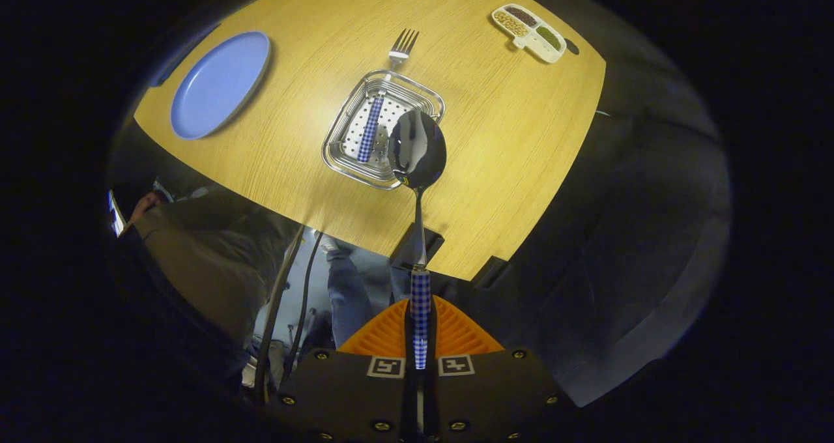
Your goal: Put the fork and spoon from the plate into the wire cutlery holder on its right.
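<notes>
One item left to place: the spoon (417,148), its checked handle pinched between both fingers of the gripper (420,339), long axis running straight ahead, bowl foremost. Bowl overlaps the near-right corner of the wire cutlery holder (339,130), which lies just beyond it. Fork (384,91) already stands in that holder; blue plate (218,85) sits well left of it, bare.

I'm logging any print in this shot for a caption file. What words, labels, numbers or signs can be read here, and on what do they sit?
No readable words or numbers.
Two square coded markers on the gripper body behind the fingers: patterns, not text.
The gripper is shut on the spoon, whose checked handle carries no lettering.
Fork in the wire cutlery holder, blue plate, divided snack tray: no print visible.
</notes>
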`<state>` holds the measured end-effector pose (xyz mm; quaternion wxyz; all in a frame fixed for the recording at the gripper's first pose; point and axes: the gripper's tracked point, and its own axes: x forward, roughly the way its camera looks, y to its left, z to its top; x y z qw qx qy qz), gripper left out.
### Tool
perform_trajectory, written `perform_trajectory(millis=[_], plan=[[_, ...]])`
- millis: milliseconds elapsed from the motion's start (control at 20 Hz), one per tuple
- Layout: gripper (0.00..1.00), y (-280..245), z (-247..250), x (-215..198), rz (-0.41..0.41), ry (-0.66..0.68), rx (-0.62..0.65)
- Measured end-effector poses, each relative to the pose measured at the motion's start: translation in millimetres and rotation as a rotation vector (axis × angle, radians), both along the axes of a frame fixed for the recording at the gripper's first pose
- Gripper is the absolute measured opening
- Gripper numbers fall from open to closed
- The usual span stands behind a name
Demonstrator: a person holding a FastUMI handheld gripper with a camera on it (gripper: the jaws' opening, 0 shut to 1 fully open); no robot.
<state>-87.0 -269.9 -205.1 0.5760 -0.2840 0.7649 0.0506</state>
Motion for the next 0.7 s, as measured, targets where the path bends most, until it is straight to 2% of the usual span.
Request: perform_trajectory(millis=[250, 500, 700], plan=[[0.04, 7, -10, 4, 0.085, 0.082, -0.048], [0.04, 15, -15, 14, 0.120, 0.152, -0.068], [0.04, 14, -28, 37, 0.134, 0.202, -0.099]])
